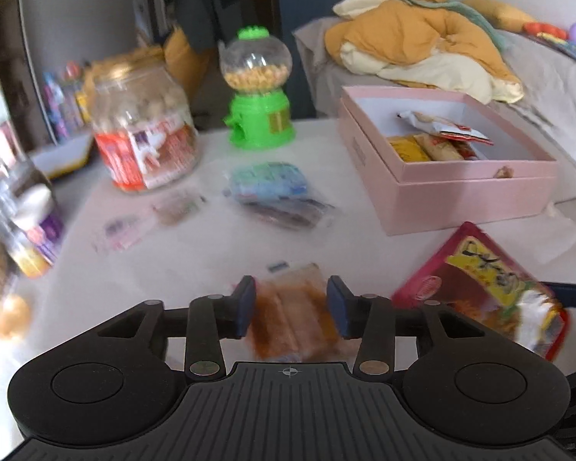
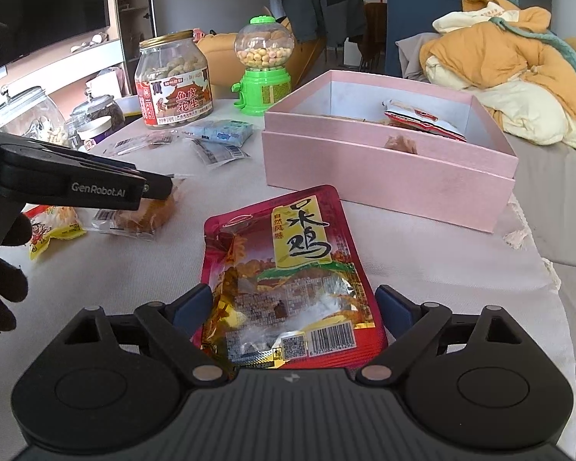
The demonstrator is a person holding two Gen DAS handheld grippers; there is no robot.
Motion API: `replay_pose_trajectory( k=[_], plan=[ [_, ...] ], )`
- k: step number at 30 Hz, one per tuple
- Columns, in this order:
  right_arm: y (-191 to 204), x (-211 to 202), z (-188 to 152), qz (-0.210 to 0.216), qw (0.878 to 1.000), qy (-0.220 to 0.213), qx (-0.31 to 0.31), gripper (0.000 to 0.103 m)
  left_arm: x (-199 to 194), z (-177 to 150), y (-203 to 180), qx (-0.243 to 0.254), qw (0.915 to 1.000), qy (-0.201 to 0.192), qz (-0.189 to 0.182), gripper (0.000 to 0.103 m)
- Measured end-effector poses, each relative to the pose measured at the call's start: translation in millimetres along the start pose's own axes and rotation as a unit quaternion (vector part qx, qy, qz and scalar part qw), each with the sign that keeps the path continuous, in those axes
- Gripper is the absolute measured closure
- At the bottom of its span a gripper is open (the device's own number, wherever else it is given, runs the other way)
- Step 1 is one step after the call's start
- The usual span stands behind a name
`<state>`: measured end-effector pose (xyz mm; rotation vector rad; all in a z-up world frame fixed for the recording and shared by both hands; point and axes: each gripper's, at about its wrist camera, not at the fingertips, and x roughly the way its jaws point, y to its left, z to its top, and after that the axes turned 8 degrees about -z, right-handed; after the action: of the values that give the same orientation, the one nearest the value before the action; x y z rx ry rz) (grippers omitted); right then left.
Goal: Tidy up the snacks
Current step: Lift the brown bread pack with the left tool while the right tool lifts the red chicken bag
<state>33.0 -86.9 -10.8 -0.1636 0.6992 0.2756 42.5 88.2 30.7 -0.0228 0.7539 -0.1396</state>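
Blue pads are seen on both tongs. The left gripper is spread partway, a clear-wrapped brown pastry lying between its pads; whether the pads touch the wrapper cannot be told through the blur. In the right wrist view the same pastry is seen resting on the tabletop under the left gripper's tip. The right gripper is spread wide around the lower end of a red chicken packet, which lies flat on the tabletop near its front edge; narrow gaps are seen between the pads and the packet's sides.

Items recorded outward on the white tablecloth:
- yellow snack packet, toward the left edge, just beside the pastry;
- blue sachet pack and clear small wrappers, mid-table;
- pink box, open, toward the right edge, several packets inside it;
- peanut jar, gold-lidded, at the far side;
- green candy dispenser, beside the jar, at the far side;
- glass jars, at the far left edge.

A dark-gloved hand is seen on the left gripper's handle. An orange and cream quilt is heaped beyond the box.
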Motion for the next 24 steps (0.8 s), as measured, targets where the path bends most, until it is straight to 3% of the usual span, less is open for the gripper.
replay_pose_trajectory(
  k=[1,3,13,18,20,22,24],
  plan=[
    [0.2,0.0,0.0,0.000,1.000,0.000,-0.001,0.010,0.0,0.9,-0.1,-0.002,0.9999,0.002,-0.010,0.046],
    [0.7,0.2,0.0,0.000,1.000,0.001,-0.001,0.010,1.3,2.1,-3.2,0.008,0.9998,0.009,-0.014,0.044],
    [0.9,0.6,-0.1,0.001,1.000,0.001,-0.002,0.009,3.1,0.2,15.6,0.001,0.9995,0.004,0.033,0.044],
    [1.5,1.5,-0.4,0.001,1.000,0.002,-0.005,0.008,9.6,0.3,20.5,-0.008,0.9996,0.006,0.027,0.042],
    [1.6,1.6,-0.4,0.001,1.000,0.002,-0.005,0.008,11.9,0.2,20.9,-0.009,0.9997,0.007,0.020,0.038],
    [1.7,1.6,-0.4,0.001,1.000,0.002,-0.005,0.008,13.1,-1.3,21.4,-0.006,0.9999,0.009,-0.004,0.026],
    [1.7,1.6,-0.3,0.001,1.000,0.002,-0.005,0.008,11.4,-2.4,19.4,0.001,0.9997,0.011,-0.022,0.025]
  ],
)
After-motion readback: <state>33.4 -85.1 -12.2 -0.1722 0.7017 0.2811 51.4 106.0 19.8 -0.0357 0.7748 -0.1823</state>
